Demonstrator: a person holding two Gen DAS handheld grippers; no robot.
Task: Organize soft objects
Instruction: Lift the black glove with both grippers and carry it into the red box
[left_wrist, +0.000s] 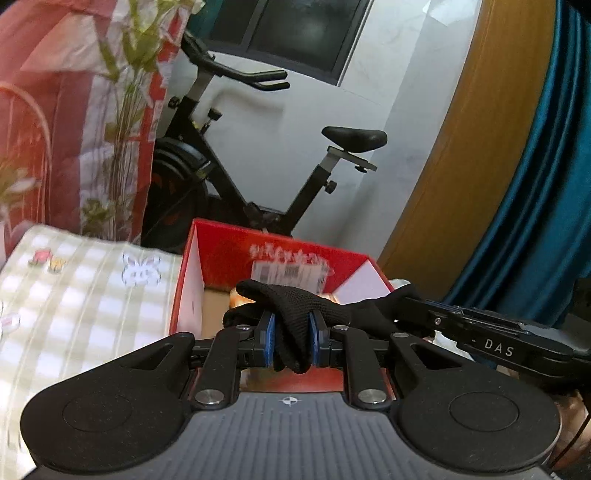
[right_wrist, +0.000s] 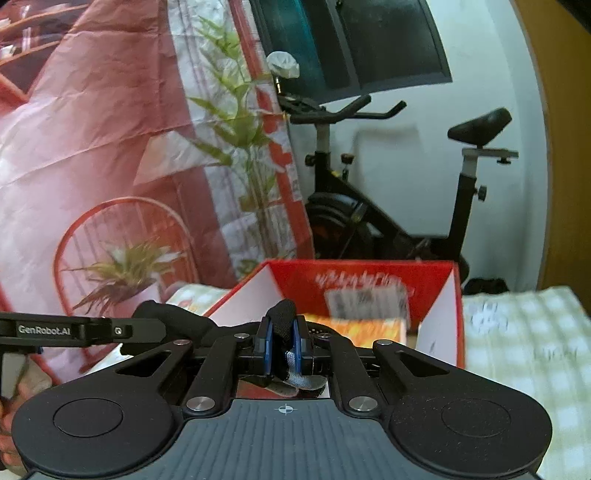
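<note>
Evidently, a black knit glove (left_wrist: 295, 317) is pinched by both the left gripper (left_wrist: 291, 341) and the right gripper (right_wrist: 283, 345), jaws closed on it, stretched between them just short of the red box (left_wrist: 280, 254) ahead. If one release lags, the glove could be dragged over the box's near wall.

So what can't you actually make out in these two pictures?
- Red box contents: in both views the black glove and the hand-held grippers cover most of the inside; only an orange patch shows.
- Printed label on the box wall: motion-blurred, unreadable.
- Glove's full shape: the left hand-held gripper and right hand-held gripper each clamp a part and hide it.
- Exercise bike base: behind the box.
</note>
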